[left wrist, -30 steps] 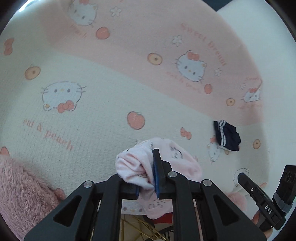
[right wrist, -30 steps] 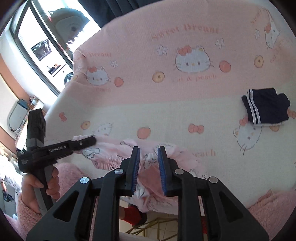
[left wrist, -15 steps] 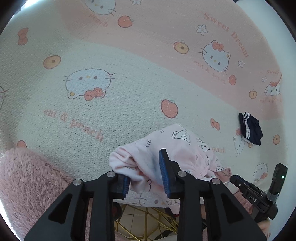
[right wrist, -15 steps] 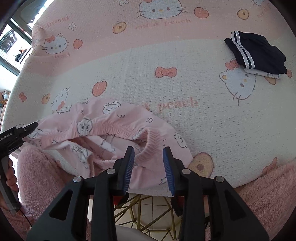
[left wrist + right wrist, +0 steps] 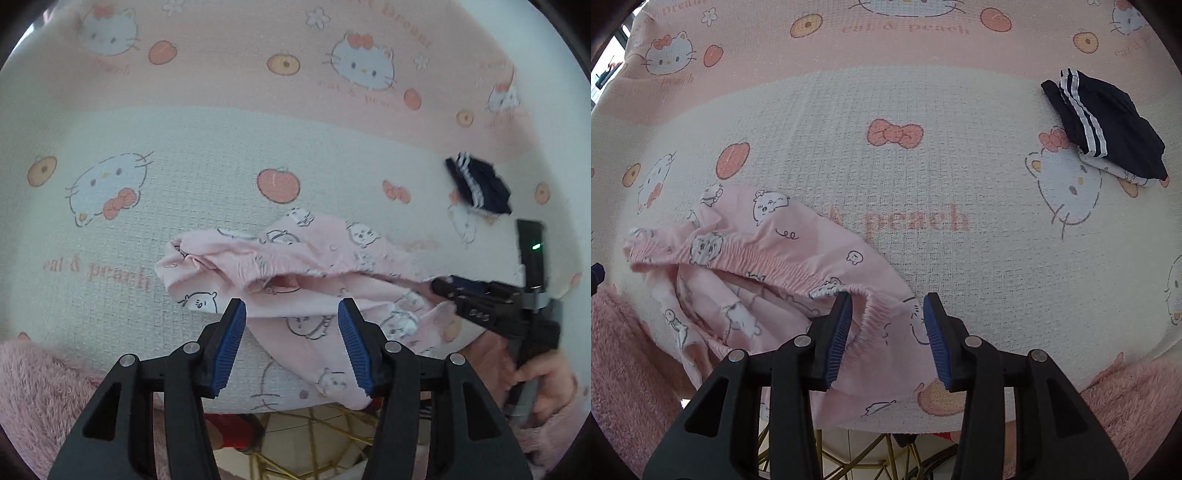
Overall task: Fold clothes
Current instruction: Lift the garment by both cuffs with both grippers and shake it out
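Both jaws apart: left gripper [image 5: 290, 345] and right gripper [image 5: 886, 338] flank the rumpled pink cartoon-print trousers' [image 5: 783, 266] elastic waistband (likely to re-grip and spread it).

You have two garments on the blanket [image 5: 997, 258]: one pink printed garment [image 5: 783, 258] and one folded navy garment [image 5: 1108, 122], plus two tools, left tool [image 5: 290, 343] and right tool [image 5: 886, 334].

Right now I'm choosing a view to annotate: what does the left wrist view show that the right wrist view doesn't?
Only the left wrist view shows the right gripper from outside, at the pink garment, and the hand holding it. Only the right wrist view shows a window at its upper left edge. Both show the pink garment, the folded navy garment and the cartoon-print cover.
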`<state>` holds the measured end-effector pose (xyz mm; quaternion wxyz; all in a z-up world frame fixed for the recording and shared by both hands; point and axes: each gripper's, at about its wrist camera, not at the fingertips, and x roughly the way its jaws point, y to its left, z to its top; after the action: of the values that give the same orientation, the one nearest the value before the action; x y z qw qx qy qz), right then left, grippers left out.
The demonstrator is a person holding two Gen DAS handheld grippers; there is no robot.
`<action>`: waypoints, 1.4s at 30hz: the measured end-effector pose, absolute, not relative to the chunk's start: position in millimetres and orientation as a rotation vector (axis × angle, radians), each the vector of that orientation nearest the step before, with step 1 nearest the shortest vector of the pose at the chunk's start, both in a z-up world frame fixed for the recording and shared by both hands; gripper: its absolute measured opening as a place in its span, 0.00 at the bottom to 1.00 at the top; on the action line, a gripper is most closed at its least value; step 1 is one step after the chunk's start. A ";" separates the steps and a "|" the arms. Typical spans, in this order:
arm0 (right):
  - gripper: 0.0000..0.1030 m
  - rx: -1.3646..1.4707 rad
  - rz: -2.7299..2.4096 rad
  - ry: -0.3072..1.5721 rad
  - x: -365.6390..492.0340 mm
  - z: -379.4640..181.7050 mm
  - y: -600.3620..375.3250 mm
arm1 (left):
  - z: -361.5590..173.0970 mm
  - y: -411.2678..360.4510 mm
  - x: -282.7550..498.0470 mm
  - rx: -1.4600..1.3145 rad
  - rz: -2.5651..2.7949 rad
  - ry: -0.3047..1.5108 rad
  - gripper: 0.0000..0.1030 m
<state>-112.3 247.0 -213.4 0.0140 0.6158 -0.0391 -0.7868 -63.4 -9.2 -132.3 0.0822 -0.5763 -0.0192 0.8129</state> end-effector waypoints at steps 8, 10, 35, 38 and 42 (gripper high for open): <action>0.15 1.882 -2.292 -0.103 -79.1 -225.2 236.0 | -149.2 -26.8 -86.0 -1.747 2.538 -0.195 0.52; 0.15 1.887 -2.318 -0.128 -76.2 -225.6 239.9 | -150.8 -37.4 -91.5 -1.745 2.560 -0.249 0.53; 0.07 1.280 -2.823 -0.155 -110.8 -18.6 272.3 | 114.8 -33.3 -94.1 -0.851 2.667 -0.233 0.09; 0.07 1.006 -2.923 -0.178 -98.4 54.1 271.0 | 166.5 -36.2 -63.9 -0.644 2.699 -0.221 0.09; 0.07 0.697 -2.996 -0.175 -67.8 130.3 267.5 | 138.8 -45.1 -56.1 -0.756 2.683 -0.273 0.09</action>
<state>-67.8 267.5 130.3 0.0301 0.2261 -0.0566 -0.9720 -56.1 -45.1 138.8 0.1695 -0.2661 -0.0961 0.9440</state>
